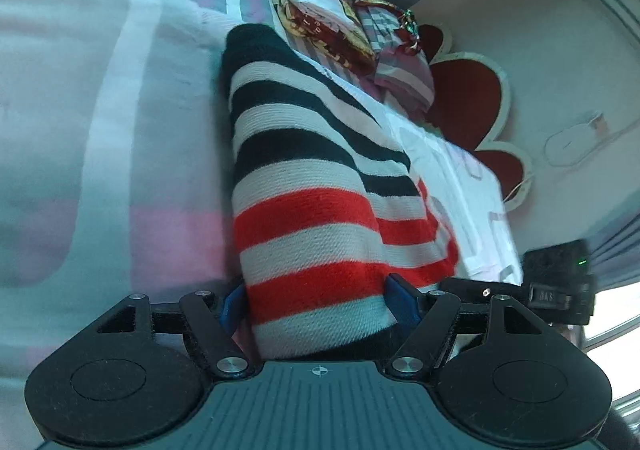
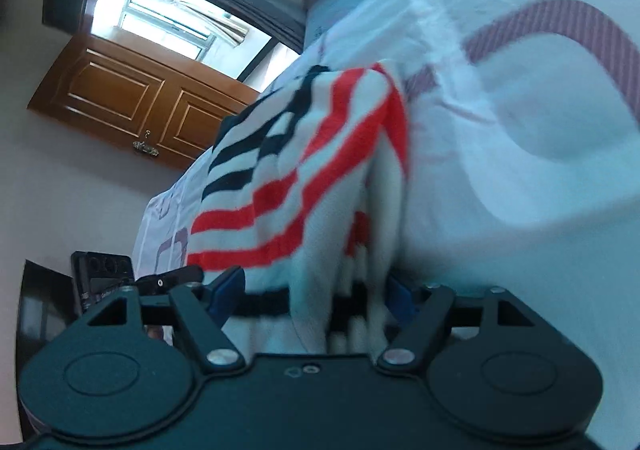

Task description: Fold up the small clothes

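A knitted garment (image 1: pixel 304 178) with black, white and red stripes lies as a thick fold on the bed sheet (image 1: pixel 120 130). In the left wrist view its near end fills the gap of my left gripper (image 1: pixel 318 302), and both blue pads (image 1: pixel 402 302) press its sides. In the right wrist view the same garment (image 2: pixel 304 154) is bunched and blurred, and loose folds hang between the jaws of my right gripper (image 2: pixel 314 292). A bare gap shows beside its left pad (image 2: pixel 228 290), so that gripper stands open around the cloth.
A stack of folded clothes (image 1: pixel 320 10) sits at the far end of the bed. A red flower-shaped mat (image 1: pixel 468 98) lies on the floor beside the bed. A wooden door (image 2: pixel 120 90) and a window (image 2: pixel 160 10) stand behind. The other gripper's black body (image 1: pixel 560 282) is close by on the right.
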Demonstrator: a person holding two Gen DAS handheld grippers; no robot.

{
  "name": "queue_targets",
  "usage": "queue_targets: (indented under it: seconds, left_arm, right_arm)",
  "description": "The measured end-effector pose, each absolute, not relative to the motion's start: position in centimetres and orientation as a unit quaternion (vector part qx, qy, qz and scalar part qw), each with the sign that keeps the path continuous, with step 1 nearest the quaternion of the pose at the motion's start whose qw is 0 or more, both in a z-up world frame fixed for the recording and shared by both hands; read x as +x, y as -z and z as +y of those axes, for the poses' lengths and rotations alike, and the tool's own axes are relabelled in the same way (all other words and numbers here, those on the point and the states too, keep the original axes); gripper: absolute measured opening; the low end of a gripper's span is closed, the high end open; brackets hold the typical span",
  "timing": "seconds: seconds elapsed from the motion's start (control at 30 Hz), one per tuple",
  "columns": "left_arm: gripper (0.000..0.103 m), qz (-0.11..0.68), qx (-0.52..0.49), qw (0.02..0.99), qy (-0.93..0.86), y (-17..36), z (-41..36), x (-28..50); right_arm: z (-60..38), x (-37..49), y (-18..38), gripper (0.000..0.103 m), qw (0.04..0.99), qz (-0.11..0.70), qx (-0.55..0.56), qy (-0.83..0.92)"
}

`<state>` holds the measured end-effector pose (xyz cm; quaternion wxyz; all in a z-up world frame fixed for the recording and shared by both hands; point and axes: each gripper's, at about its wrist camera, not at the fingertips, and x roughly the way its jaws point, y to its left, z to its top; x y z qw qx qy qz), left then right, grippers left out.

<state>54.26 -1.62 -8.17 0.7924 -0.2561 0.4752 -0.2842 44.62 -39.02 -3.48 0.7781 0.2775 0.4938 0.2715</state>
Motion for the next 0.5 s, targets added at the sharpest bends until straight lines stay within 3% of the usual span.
queue_targets:
  seconds: [0.03,0.1,0.17,0.2,0.23,0.33,0.5]
  left_arm:
    - [0.072,0.476,-0.251,0.793,0.286,8.1,-1.7,54.3]
    - [0.072,0.471,-0.262,0.789,0.294,8.3,-1.2,54.1]
    - [0.071,0.457,-0.292,0.786,0.296,8.9,-0.5,53.9]
    - [0.071,0.452,-0.302,0.787,0.292,9.1,-0.3,53.7]
    - [0.061,0.447,-0.297,0.793,0.288,9.1,-0.5,53.5]
    - [0.051,0.442,-0.264,0.811,0.278,8.3,-1.4,53.4]
    - [0.048,0.425,-0.224,0.830,0.282,5.6,-1.6,52.3]
  right_arm:
    - [-37.7,44.8,3.0,0.071,0.790,0.495,0.239,-0.273]
    - [-36.0,44.6,2.0,0.057,0.808,0.494,0.177,-0.267]
    - [-36.2,44.1,1.9,0.044,0.811,0.488,0.182,-0.266]
    - [-36.4,43.9,2.1,0.042,0.811,0.485,0.194,-0.264]
    - [-36.5,43.6,2.2,0.041,0.813,0.478,0.205,-0.262]
    - [-36.3,42.9,2.6,0.037,0.821,0.461,0.220,-0.255]
    - [-36.7,41.5,0.9,0.034,0.828,0.436,0.232,-0.266]
